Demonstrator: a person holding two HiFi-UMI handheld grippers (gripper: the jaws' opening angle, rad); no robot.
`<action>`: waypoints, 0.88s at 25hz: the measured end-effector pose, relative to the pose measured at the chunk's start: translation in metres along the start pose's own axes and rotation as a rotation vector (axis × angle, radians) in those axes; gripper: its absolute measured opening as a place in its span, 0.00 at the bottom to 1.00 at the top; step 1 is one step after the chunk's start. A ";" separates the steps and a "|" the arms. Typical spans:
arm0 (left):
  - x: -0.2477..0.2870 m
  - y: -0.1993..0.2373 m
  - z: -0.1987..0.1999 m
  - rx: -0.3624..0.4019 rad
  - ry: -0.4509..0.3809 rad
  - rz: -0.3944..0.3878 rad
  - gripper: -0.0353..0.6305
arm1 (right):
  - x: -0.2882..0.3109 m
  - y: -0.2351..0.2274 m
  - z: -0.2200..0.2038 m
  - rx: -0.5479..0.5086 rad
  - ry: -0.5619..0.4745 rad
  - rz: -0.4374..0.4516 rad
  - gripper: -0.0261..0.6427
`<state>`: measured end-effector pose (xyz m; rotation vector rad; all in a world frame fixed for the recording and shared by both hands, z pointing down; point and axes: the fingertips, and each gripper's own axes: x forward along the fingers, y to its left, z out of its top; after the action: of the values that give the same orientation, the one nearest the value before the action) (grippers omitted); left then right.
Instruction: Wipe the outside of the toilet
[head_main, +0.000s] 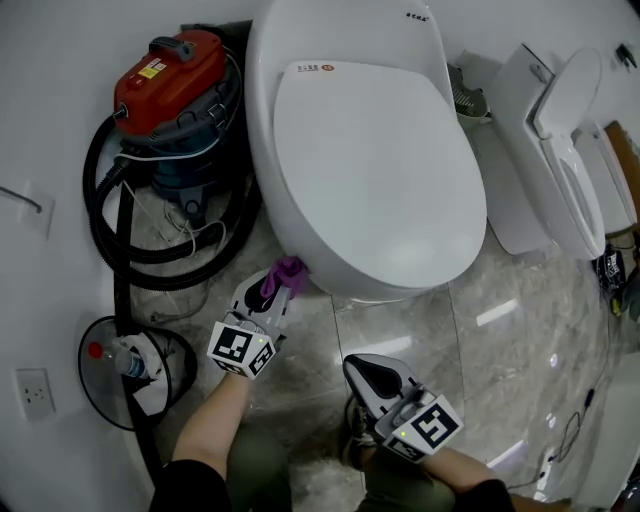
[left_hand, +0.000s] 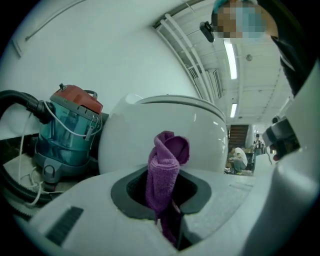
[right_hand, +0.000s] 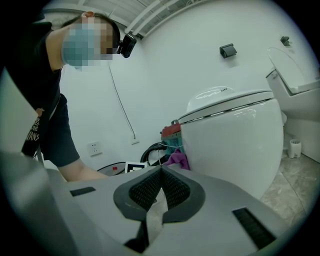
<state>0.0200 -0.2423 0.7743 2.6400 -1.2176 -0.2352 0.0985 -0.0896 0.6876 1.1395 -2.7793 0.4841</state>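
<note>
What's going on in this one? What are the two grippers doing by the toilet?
A person works at the toilet with two grippers. The left gripper is shut on a purple cloth, held at the bowl's outer side near the vacuum; whether the cloth touches the bowl cannot be told. The right gripper is shut and empty, over the floor away from the bowl.
</note>
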 end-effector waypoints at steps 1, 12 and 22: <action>0.004 0.007 0.001 -0.003 -0.007 0.016 0.14 | 0.000 0.000 -0.004 -0.001 0.014 0.000 0.04; 0.028 0.060 0.010 0.056 -0.011 0.061 0.15 | 0.006 -0.006 -0.013 0.040 0.029 0.041 0.04; 0.080 0.162 0.019 0.100 0.005 0.245 0.14 | 0.019 -0.012 -0.039 0.011 0.088 0.073 0.04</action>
<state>-0.0505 -0.4083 0.7951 2.5370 -1.5719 -0.1288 0.0924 -0.0979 0.7316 0.9959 -2.7532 0.5443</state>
